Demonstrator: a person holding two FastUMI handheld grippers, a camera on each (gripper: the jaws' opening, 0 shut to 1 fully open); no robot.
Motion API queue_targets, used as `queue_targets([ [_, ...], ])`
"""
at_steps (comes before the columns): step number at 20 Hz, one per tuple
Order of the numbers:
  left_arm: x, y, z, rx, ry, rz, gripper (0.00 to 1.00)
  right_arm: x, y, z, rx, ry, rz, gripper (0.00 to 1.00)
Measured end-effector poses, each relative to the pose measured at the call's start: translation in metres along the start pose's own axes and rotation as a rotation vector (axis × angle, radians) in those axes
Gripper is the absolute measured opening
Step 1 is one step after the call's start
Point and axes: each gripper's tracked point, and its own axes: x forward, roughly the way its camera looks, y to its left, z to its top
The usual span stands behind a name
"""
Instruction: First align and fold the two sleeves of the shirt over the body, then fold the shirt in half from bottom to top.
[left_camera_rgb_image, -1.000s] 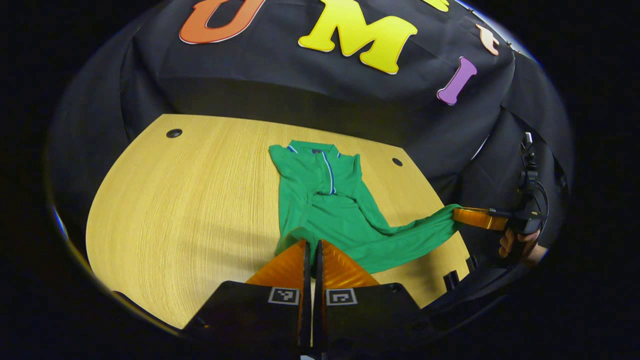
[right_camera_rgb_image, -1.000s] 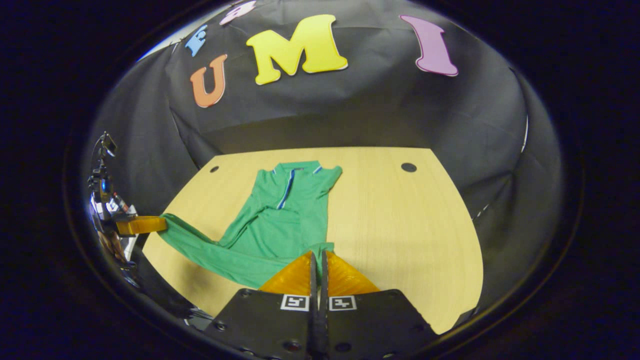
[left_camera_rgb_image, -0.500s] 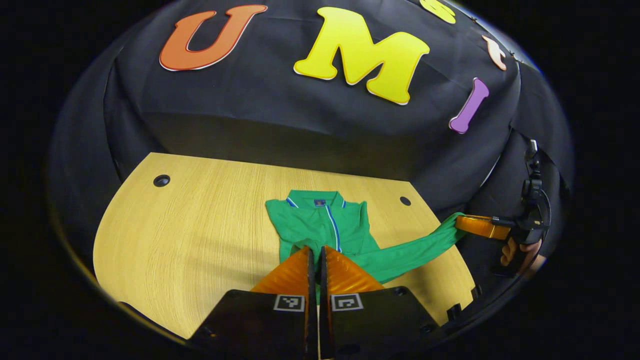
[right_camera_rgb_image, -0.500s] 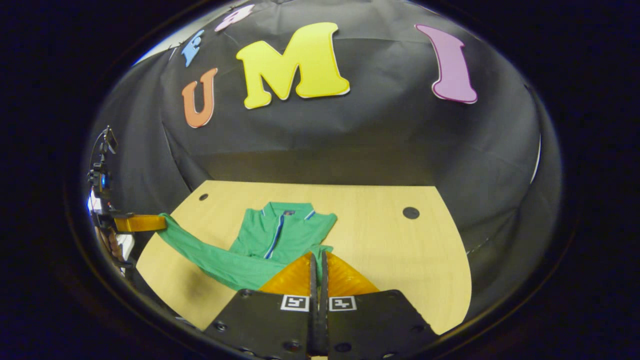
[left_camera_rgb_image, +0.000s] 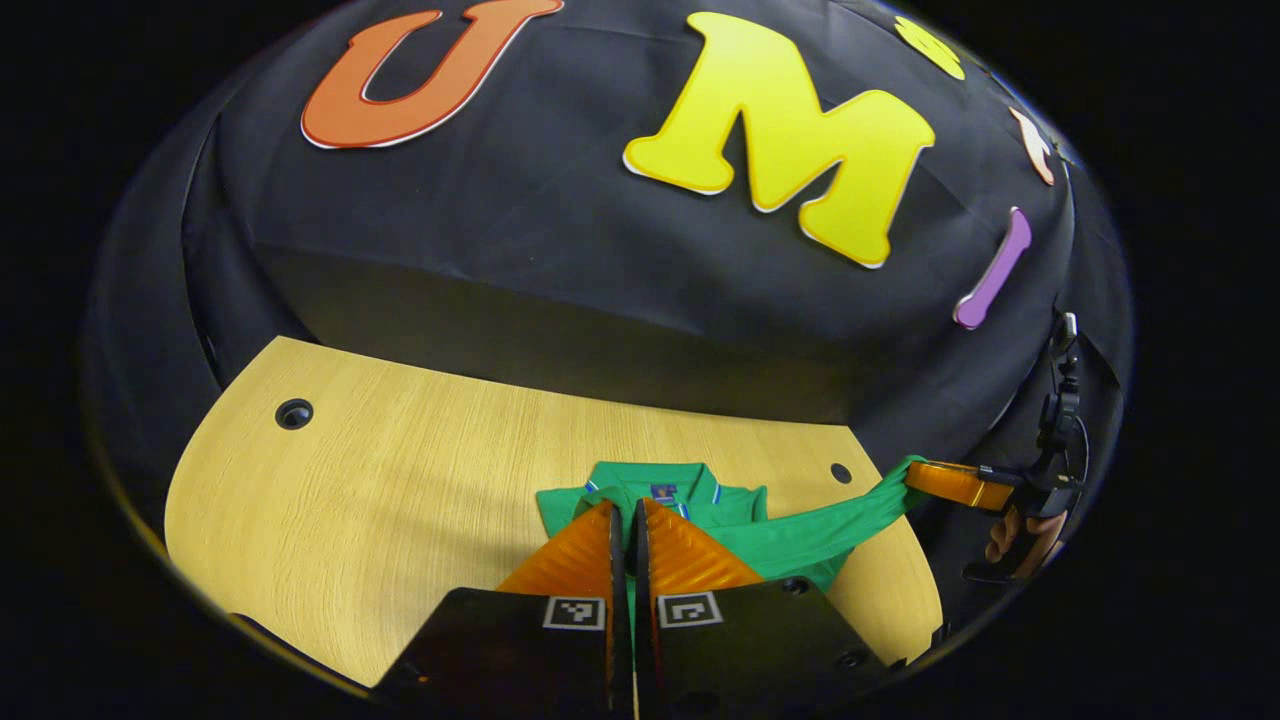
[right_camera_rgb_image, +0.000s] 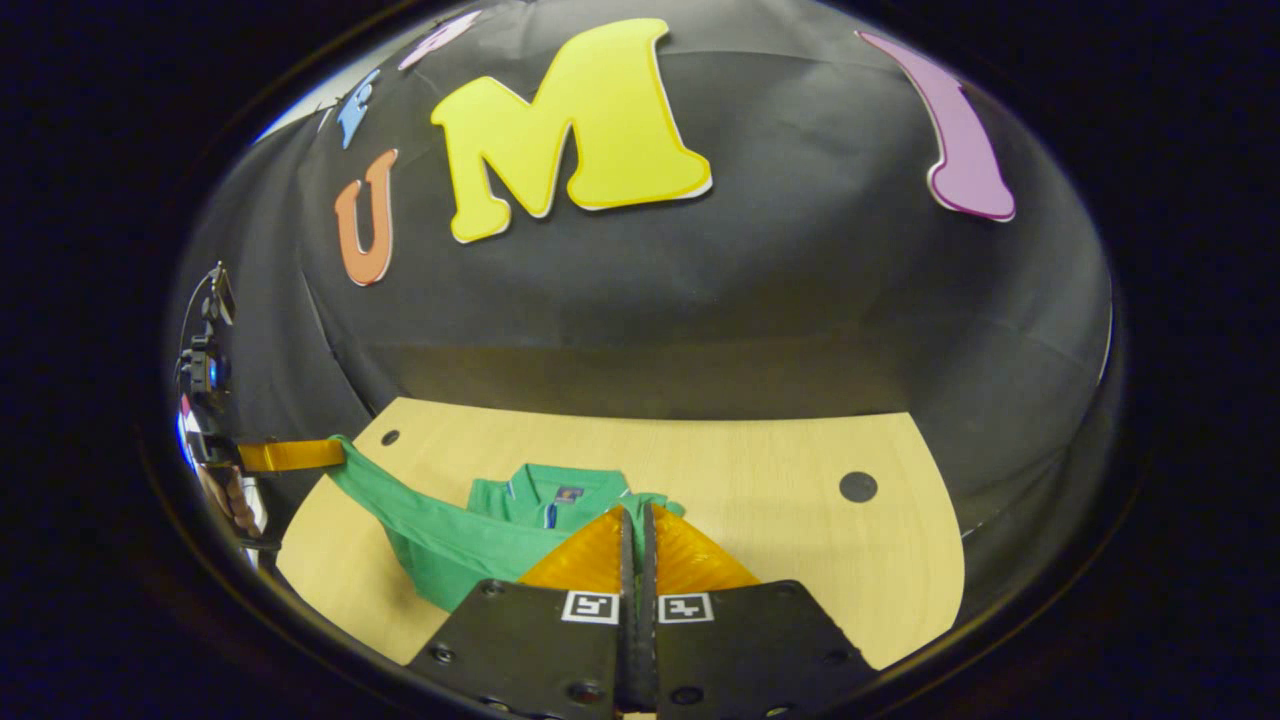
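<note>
Wooden table (left_camera_rgb_image: 380, 500), cable holes near its far corners. Green shirt (right_camera_rgb_image: 450, 545) on the table toward the near edge, collar (left_camera_rgb_image: 650, 482) pointing at the far edge, hem lifted off the wood and stretched taut between two grippers. Left gripper (left_camera_rgb_image: 628, 520) clamped on one hem corner, fingers pressed together over the cloth. Right gripper (right_camera_rgb_image: 634, 525) likewise pinched tight on the other hem corner, also seen beyond the table's right edge.

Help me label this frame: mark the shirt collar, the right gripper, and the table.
collar (left_camera_rgb_image: 655, 480), left gripper view, top edge.
right gripper (left_camera_rgb_image: 912, 477), left gripper view, fingertips where they pinch the hem.
table (right_camera_rgb_image: 800, 480), right gripper view, bare wood right of the shirt.
</note>
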Motion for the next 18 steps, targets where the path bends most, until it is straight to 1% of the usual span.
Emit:
queue_targets([
  [3, 0.031, 0.018, 0.005, -0.005, -0.004, 0.034, 0.07, 0.04, -0.003, 0.006, -0.017, 0.011, -0.011, 0.0],
  [7, 0.071, 0.041, -0.004, 0.006, 0.01, 0.071, 0.07, 0.085, -0.009, -0.001, -0.035, 0.033, -0.021, 0.0],
  [10, 0.097, 0.062, -0.014, 0.032, 0.023, 0.133, 0.07, 0.114, -0.021, -0.016, -0.046, 0.055, -0.041, 0.0],
  [14, 0.132, 0.074, -0.031, 0.065, 0.044, 0.138, 0.07, 0.143, -0.035, -0.032, -0.026, 0.074, -0.062, 0.0],
  [18, 0.153, 0.084, -0.051, 0.085, 0.081, 0.151, 0.07, 0.163, -0.041, -0.043, -0.04, 0.078, -0.084, 0.0],
])
